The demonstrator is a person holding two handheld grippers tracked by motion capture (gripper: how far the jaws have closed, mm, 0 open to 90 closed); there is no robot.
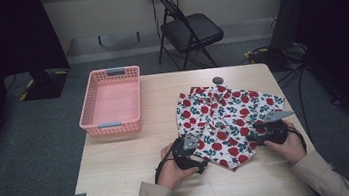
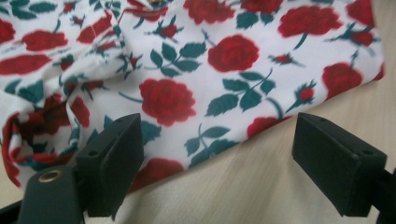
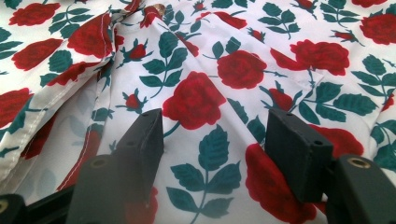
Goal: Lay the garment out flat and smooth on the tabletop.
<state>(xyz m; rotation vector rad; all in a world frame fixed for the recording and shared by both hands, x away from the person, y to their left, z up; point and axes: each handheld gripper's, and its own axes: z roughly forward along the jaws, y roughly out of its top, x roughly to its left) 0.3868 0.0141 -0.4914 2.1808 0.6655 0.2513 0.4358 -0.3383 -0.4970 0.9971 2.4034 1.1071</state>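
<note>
Rose-print garment point(image 1: 226, 122) lies rumpled on the right half of the table point(image 1: 119, 160), its near hem facing me, so both claws can work it from the near side. My left gripper point(image 1: 189, 151) sits at the near-left hem with jaws wide, cloth edge between them but not pinched; my right gripper point(image 1: 267, 132) rests over the near-right part, jaws also apart over the fabric, gripping nothing. Pink basket point(image 1: 111, 103) waits far left, likely the destination; black chair point(image 1: 189, 30) stands beyond.

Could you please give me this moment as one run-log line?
left gripper: jaws open at garment hem | right gripper: jaws open over rose-print garment | garment: flat on table | pink basket: empty
</note>
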